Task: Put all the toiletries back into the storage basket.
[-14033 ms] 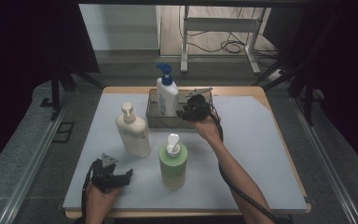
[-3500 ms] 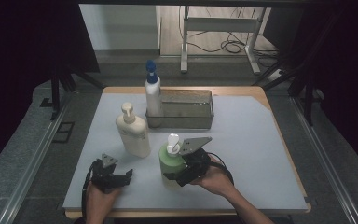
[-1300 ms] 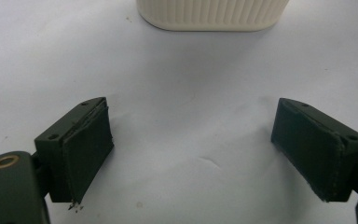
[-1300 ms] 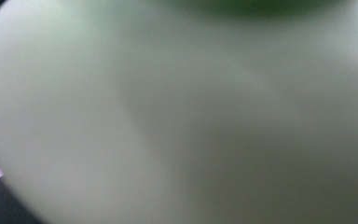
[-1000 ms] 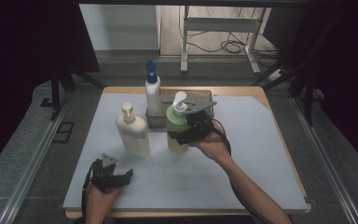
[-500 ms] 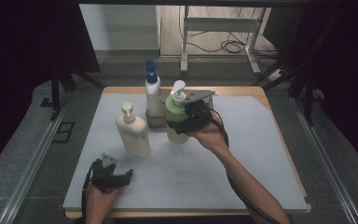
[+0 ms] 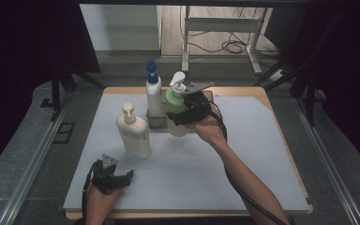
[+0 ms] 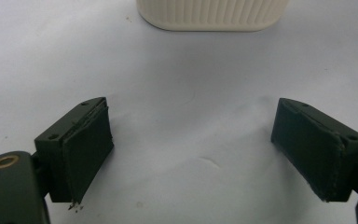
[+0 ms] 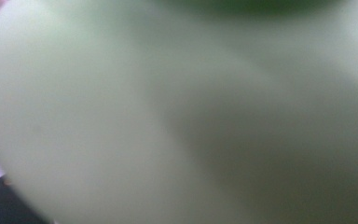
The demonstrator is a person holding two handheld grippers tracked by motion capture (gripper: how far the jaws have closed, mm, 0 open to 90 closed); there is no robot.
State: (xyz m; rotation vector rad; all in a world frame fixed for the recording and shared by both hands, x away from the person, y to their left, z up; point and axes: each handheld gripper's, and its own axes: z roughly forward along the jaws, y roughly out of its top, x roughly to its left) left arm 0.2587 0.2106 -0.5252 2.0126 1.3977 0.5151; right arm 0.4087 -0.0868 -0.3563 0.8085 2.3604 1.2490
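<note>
— Over the far middle of the pale grey table mat (image 7: 243, 168), what is the right gripper (image 7: 187, 111) doing?

— Its jaws are clamped on the round pale green pump bottle with a white dispenser head (image 7: 176, 110), which it holds upright and lifted, in front of the grey metal tray (image 7: 155, 123) at the far edge of the mat. In the right gripper view that green bottle (image 9: 168, 121) sits pressed close against the camera, blurred.

— What stands near it?

— Just to its left, a tall white pump bottle with a blue head (image 7: 153, 93) stands at the tray's left end. Nearer and further left, a cream, ribbed plastic pump bottle (image 7: 133, 131) stands on the mat, well apart from the green one.

— And the left gripper (image 7: 110, 176)?

— It rests low at the near left of the mat, jaws spread wide with nothing between them. In the left gripper view, bare mat lies between its black pads (image 8: 86, 149), and the cream bottle's base (image 8: 212, 14) stands farther off.
</note>
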